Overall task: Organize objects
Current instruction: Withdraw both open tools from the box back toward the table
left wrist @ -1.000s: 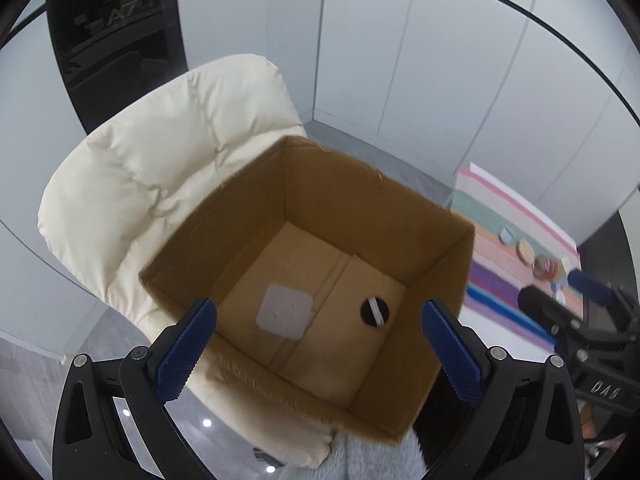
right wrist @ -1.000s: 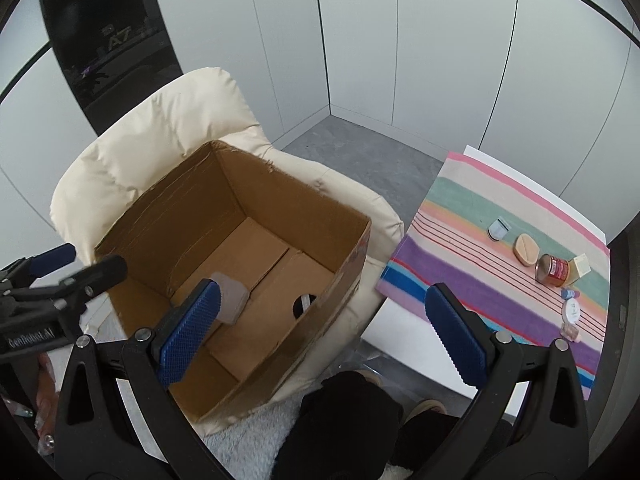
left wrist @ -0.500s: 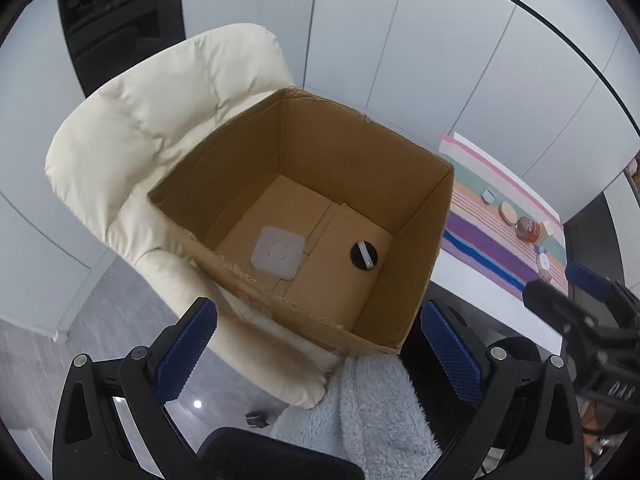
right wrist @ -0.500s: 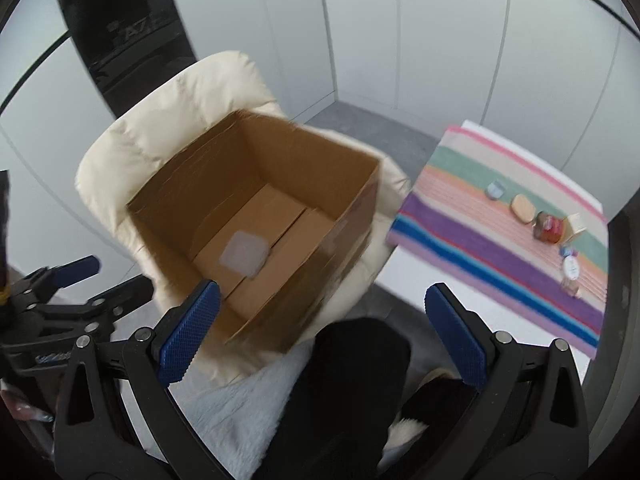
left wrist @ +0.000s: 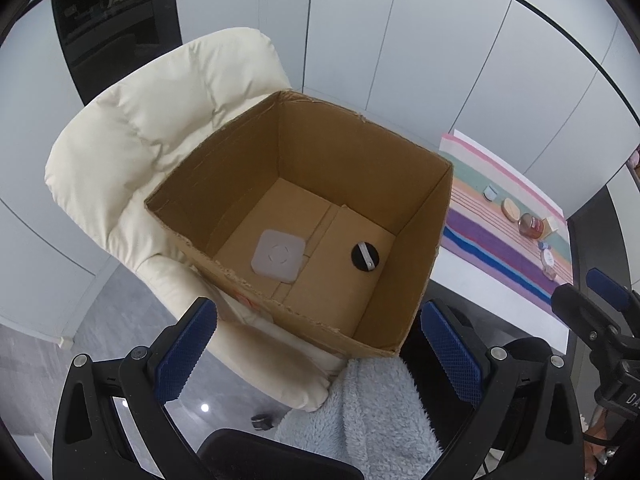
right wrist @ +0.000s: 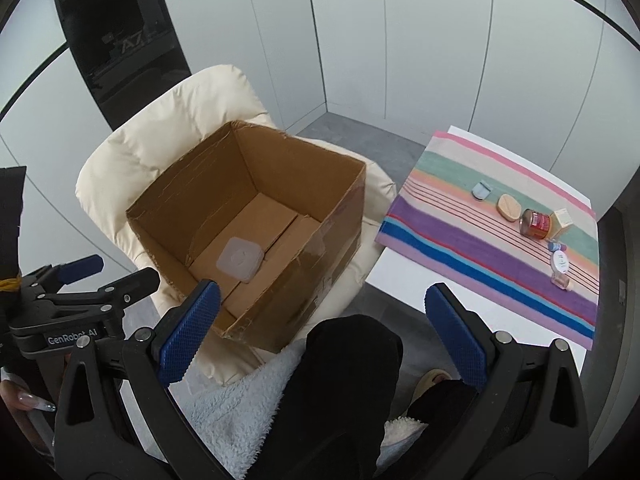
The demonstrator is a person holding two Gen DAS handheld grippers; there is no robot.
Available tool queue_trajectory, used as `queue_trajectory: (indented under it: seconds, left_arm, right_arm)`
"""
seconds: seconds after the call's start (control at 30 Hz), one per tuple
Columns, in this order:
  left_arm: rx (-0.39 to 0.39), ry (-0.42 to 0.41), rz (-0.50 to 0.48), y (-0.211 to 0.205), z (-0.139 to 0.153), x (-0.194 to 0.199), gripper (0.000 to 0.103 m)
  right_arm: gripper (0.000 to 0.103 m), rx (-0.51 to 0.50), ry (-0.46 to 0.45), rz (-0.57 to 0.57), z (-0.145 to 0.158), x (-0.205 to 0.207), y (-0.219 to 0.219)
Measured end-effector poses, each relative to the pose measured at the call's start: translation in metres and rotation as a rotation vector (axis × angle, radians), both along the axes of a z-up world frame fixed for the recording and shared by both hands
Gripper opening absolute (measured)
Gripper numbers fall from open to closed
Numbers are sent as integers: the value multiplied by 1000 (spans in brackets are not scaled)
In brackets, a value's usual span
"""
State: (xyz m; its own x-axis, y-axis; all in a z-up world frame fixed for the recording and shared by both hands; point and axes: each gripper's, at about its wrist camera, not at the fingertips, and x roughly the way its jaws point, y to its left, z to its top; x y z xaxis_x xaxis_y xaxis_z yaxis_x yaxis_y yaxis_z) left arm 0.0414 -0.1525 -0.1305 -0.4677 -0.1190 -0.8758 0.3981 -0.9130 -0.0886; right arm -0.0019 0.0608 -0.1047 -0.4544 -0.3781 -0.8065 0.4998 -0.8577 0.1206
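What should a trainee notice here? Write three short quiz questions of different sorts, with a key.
1. True or false: the left gripper holds an object.
2. How many items lie on the floor of the cardboard box?
3. Multiple choice: the jar stands on A) the chair, B) the striped cloth, C) the box floor.

Key:
1. False; both it and the right gripper are open and hold nothing.
2. Two: a pale square lid and a black round cap.
3. B.

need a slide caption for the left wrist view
Open left gripper above a cardboard box holding a white pad and black disc.
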Motion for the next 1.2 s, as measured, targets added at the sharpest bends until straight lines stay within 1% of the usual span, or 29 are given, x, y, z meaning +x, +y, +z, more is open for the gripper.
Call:
queue_trajectory:
  seconds: [0.13, 0.27, 0.43, 0.67, 0.83, 1.07, 1.2]
  left_arm:
    - [-7, 6, -24, 10, 0, -10, 102]
    - [-6, 3, -77, 28, -1, -24, 102]
    - [-25, 6, -181, 69, -1, -46, 102]
    - [-58, 14, -332, 135, -1, -73, 102]
    - [-44, 9, -406, 175, -2, -94, 102]
    - [-24, 18, -476, 226, -2, -130, 102]
    - [-65, 44, -537, 264, 1, -151, 102]
  right_arm:
    - [103, -9, -2, -37, 0, -5, 15]
    - [103, -13, 7, -112, 0, -14, 43]
    - [103, -8, 8, -226, 1, -22, 93]
    - [103, 0, 8, -392, -1, -21, 169]
    - [103, 1, -1, -508, -2, -14, 223]
    - [103, 23, -13, -632, -4, -1, 289]
    - [103, 51, -9, -680, -15, -5, 321]
